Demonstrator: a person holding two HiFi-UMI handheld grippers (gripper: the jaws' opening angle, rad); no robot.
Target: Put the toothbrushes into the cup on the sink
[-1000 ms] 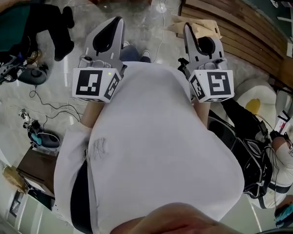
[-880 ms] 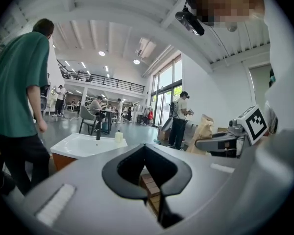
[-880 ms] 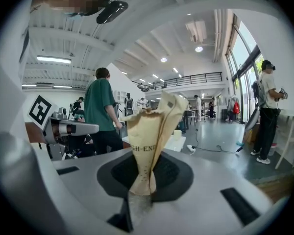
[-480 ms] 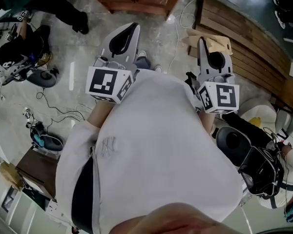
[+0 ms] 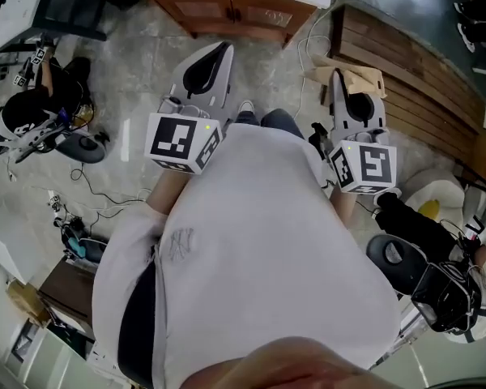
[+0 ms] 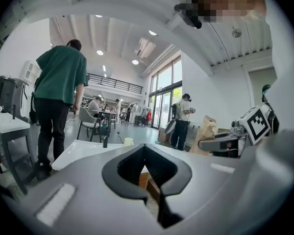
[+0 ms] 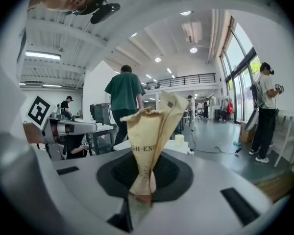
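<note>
Cup (image 7: 179, 141) well beyond right gripper (image 7: 146, 173) pinching paper wrapper (image 7: 154, 126); left gripper (image 6: 147, 166) pressed together.

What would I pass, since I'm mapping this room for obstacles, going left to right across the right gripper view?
Marker cube → person in green shirt → paper bag → person in white shirt by the windows.

Marble floor (image 5: 138, 63) w/ cables (image 5: 105, 194), wood planks (image 5: 405, 63)
</note>
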